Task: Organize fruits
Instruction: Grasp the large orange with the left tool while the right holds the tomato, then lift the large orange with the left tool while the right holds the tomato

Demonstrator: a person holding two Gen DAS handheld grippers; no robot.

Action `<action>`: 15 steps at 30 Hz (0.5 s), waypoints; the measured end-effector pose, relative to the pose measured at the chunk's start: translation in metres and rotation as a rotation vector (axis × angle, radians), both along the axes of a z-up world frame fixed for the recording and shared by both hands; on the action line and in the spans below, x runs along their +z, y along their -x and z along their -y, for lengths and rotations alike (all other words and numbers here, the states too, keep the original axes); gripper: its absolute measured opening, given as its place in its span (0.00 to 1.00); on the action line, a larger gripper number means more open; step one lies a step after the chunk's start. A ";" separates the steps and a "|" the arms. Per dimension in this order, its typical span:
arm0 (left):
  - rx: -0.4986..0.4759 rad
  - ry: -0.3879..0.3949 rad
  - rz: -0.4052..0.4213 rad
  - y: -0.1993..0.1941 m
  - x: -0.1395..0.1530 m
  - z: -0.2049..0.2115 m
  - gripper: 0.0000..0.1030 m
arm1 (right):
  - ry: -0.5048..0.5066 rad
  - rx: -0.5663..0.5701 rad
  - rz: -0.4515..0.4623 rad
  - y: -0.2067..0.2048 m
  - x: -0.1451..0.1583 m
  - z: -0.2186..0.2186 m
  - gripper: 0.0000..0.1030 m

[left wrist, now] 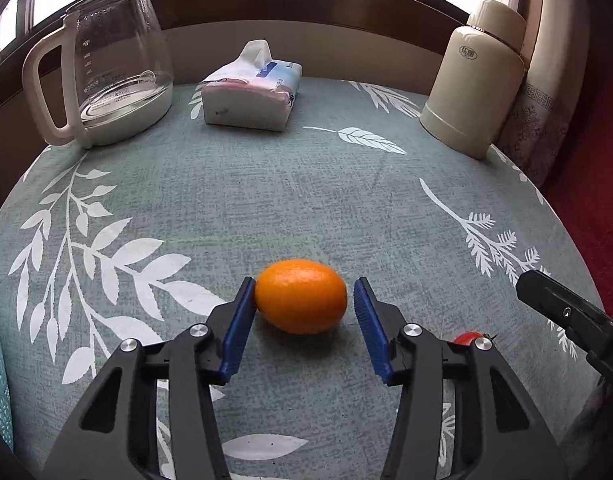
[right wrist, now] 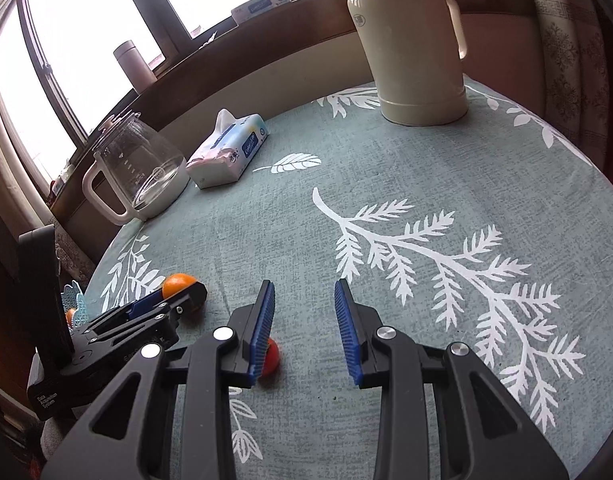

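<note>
Orange kumquat (left wrist: 301, 297) between left gripper (left wrist: 304, 300) pads, untouched

Big bare patch of tablecloth (left wrist: 266, 200) in the middle, lots of room to pass. Far side is blocked: glass jug (left wrist: 106, 72) on the left, tissue pack (left wrist: 250, 92) next to it, tall flask (left wrist: 474, 84) on the right. Small gaps btwn them.

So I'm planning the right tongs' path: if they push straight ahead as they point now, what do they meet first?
Probably nothing nearby: the right tongs point over bare tablecloth. The small red fruit sits beside the left pad, off the line.
</note>
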State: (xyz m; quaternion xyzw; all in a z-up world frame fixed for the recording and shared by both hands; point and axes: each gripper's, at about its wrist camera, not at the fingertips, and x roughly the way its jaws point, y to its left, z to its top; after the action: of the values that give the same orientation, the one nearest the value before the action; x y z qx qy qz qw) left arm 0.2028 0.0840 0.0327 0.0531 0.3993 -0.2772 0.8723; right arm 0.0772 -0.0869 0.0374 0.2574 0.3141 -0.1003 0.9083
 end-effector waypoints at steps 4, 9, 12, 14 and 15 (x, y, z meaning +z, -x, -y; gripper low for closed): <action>0.012 0.036 0.005 0.002 0.002 -0.007 0.46 | -0.005 0.044 -0.021 -0.002 -0.001 -0.002 0.31; 0.011 0.045 0.043 0.009 0.009 -0.011 0.46 | -0.002 0.119 -0.043 -0.005 -0.005 -0.015 0.31; 0.023 0.056 0.060 0.011 0.014 -0.015 0.46 | 0.020 0.173 -0.060 -0.009 -0.007 -0.028 0.31; 0.033 0.064 0.071 0.012 0.017 -0.019 0.46 | 0.037 0.199 -0.073 -0.011 -0.011 -0.035 0.31; 0.037 0.067 0.076 0.013 0.018 -0.020 0.46 | 0.047 0.203 -0.082 -0.012 -0.012 -0.038 0.31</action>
State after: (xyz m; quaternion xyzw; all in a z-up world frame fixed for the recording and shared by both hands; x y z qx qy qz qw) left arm 0.1903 0.1044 0.0505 0.0271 0.3573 -0.2719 0.8931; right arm 0.0894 -0.0488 0.0249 0.1985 0.3732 -0.0257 0.9059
